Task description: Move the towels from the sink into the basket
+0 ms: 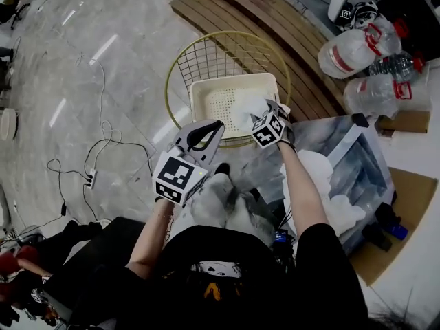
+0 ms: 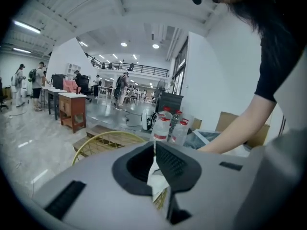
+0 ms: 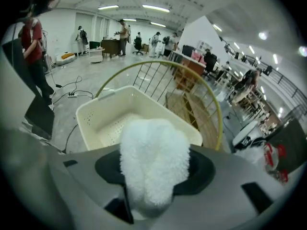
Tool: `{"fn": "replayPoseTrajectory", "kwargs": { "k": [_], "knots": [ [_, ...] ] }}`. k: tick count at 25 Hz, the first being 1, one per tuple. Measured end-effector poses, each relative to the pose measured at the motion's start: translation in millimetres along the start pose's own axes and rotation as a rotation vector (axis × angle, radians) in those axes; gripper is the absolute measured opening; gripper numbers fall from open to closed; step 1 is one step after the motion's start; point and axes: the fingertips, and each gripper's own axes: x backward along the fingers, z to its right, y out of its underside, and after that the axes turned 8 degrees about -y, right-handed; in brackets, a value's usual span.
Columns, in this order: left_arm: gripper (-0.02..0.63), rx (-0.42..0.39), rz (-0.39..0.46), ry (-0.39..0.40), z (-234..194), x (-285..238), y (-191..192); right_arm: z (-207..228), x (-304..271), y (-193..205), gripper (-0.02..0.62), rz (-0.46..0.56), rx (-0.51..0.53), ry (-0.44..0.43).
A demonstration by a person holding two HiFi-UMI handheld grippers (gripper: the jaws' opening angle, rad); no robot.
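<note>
A fluffy white towel (image 3: 153, 162) fills the gap between the jaws of my right gripper (image 3: 154, 172), which is shut on it. It hangs over the near edge of the cream perforated basket (image 3: 103, 116). In the head view the right gripper (image 1: 267, 114) holds this towel (image 1: 246, 110) above the basket (image 1: 206, 98). The sink (image 1: 368, 157) lies to the right, with more white towels (image 1: 323, 174) in it. My left gripper (image 1: 204, 135) is raised beside the basket's left; its jaws (image 2: 154, 147) are shut with nothing in them.
A yellow wire frame (image 1: 180, 60) rings the basket, on a wooden platform (image 1: 275, 26). Large water jugs (image 1: 354, 50) stand at the back right. Cables and a power strip (image 1: 91, 179) lie on the floor at left. Cardboard (image 1: 405, 212) sits beside the sink.
</note>
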Motion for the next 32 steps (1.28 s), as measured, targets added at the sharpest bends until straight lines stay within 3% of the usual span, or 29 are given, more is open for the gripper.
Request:
{"fn": "replayPoseTrajectory", "kwargs": {
  "k": [5,8,12,19,24,28,32],
  "knots": [
    [0.018,0.001,-0.021,0.002,-12,-13,9,-10,-35,36,0.278,-0.068,-0.258,-0.077],
    [0.018,0.001,-0.021,0.006,-15,-15,8,-10,-33,28,0.336,-0.048,-0.287,-0.076],
    [0.018,-0.003,-0.013,0.015,-11,-14,3,-5,-12,15,0.353,-0.006,-0.339,-0.055],
    [0.018,-0.032,0.010,0.071,8,-11,-12,3,70,-27,0.346,0.231,-0.404,0.024],
    [0.018,-0.048,0.027,0.130,31,-10,-25,12,158,-46,0.247,0.421,-0.484,0.144],
    [0.018,-0.076,0.038,0.198,61,-9,-34,8,232,-45,0.229,0.572,-0.562,0.216],
    [0.018,-0.095,0.051,0.273,101,-9,-42,-3,296,-16,0.208,0.651,-0.612,0.316]
  ]
}}
